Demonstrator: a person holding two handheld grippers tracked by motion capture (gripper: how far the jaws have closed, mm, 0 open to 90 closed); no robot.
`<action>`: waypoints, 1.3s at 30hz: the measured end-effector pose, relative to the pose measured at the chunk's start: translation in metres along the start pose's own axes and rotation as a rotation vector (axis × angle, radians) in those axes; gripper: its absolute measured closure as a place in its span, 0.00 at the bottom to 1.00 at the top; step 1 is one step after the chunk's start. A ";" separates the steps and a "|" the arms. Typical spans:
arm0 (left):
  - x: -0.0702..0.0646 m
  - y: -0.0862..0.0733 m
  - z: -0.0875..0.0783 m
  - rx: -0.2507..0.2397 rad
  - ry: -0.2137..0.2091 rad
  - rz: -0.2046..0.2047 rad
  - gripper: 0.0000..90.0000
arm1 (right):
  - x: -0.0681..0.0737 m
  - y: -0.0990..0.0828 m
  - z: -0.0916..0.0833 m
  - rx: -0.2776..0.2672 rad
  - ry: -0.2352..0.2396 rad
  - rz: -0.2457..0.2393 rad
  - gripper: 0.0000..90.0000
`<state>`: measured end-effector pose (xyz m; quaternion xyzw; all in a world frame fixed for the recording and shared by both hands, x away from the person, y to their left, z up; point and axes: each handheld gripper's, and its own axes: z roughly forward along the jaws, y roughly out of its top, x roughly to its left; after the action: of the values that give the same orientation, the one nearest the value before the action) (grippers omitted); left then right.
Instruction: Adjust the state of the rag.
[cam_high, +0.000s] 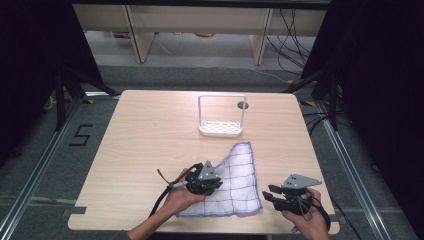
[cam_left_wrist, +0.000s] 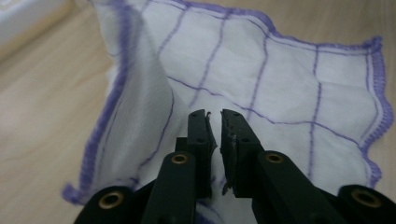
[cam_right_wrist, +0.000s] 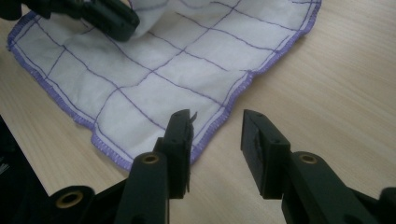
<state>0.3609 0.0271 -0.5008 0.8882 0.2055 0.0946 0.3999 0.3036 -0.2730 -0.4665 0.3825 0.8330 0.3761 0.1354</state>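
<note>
1. L hand-held gripper (cam_high: 212, 186): I see it low over the near-left part of the cloth (cam_high: 235, 182), held by the person's left hand (cam_high: 181, 196) coming in from the bottom edge. In the left gripper view the jaws stand nearly together, just a thin slit between the pads; can't tell if any fabric is caught in there.
2. Same view: the cloth (cam_left_wrist: 289, 88) lies right under and ahead of the tips, w/ a raised fold running up the left side along the purple hem.
3. R hand-held gripper (cam_high: 270, 193): off the cloth's near-right corner, over bare table (cam_high: 145, 140), held by the right hand (cam_high: 311, 220). Jaws part-open w/ a clear gap, nothing between them.
4. Right gripper view: the cloth's hemmed corner (cam_right_wrist: 140, 79) sits just ahead of the left jaw; the right jaw is over bare wood. The L hand-held gripper (cam_right_wrist: 122, 23) shows at top left, tips down on the fabric.
5. Cloth: white, thin purple grid, purple stitched edge. Spread mostly flat on the near-centre of the table, far corner pulled to a point toward the rack.
6. White rack (cam_high: 221, 120): a low slotted tray w/ a tall rectangular loop frame, upright at far centre, apart from the cloth.
7. Small round hole (cam_high: 242, 105) in the tabletop just beside the rack's far-right side.
</note>
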 end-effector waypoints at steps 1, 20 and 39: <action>-0.001 0.000 0.000 -0.012 -0.006 -0.009 0.82 | -0.001 0.000 0.000 -0.003 -0.003 -0.004 0.70; 0.061 -0.002 -0.050 -0.135 0.043 -0.242 0.53 | 0.000 -0.001 0.001 0.006 0.002 0.020 0.66; 0.107 0.008 -0.061 -0.094 0.137 -0.181 0.94 | -0.003 -0.001 0.001 -0.003 -0.002 0.014 0.66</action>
<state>0.4394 0.1101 -0.4541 0.8378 0.3072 0.1281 0.4328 0.3051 -0.2749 -0.4684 0.3885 0.8296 0.3778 0.1344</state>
